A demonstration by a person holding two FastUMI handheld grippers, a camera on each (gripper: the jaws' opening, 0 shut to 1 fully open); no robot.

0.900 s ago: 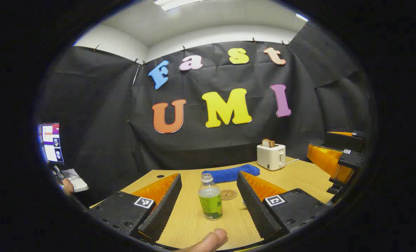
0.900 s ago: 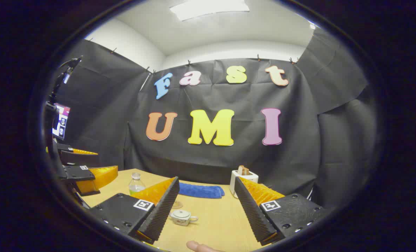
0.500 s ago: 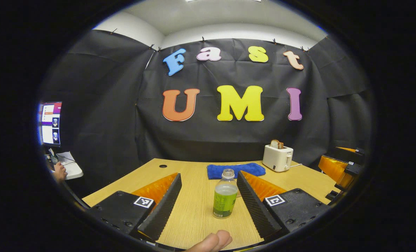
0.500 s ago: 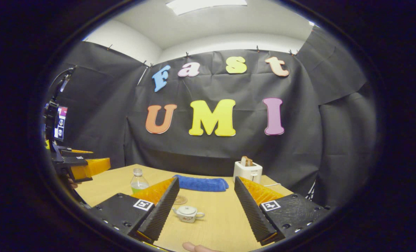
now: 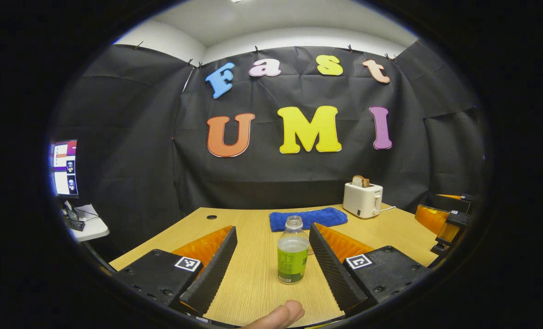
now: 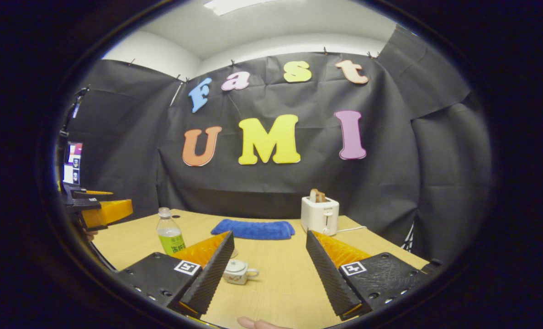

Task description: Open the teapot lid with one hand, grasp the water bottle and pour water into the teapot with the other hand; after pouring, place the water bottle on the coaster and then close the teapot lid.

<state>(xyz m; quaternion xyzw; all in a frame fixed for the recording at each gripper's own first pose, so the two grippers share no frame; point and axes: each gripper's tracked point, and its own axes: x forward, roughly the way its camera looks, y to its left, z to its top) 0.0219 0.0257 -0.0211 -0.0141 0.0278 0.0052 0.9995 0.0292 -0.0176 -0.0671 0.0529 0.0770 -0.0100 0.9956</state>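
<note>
A clear water bottle [image 5: 292,253] with a green label and no cap stands upright on the wooden table [image 5: 253,283]. It is just ahead of my open left gripper [image 5: 272,228], nearer its right-hand finger, and touches neither finger. In the right gripper view a small white teapot [image 6: 237,271] sits with its lid on, close to the left-hand finger of my open right gripper [image 6: 269,235]. A round coaster [image 6: 233,252] peeks out behind that finger. The bottle [image 6: 170,233] stands farther left, with the left gripper [image 6: 98,212] beyond it. The right gripper [image 5: 445,219] hovers at the table's right edge.
A blue towel [image 5: 308,218] lies at the back of the table, beside a white toaster [image 5: 362,199] holding toast. A monitor [image 5: 65,167] and a small white side table [image 5: 88,226] stand off to the left. A thumb [image 5: 280,315] shows at the bottom.
The left gripper has levelled out and drawn nearer the bottle, which now stands between its fingers' line. The right gripper has sunk and turned, bringing the teapot closer to its left-hand finger.
</note>
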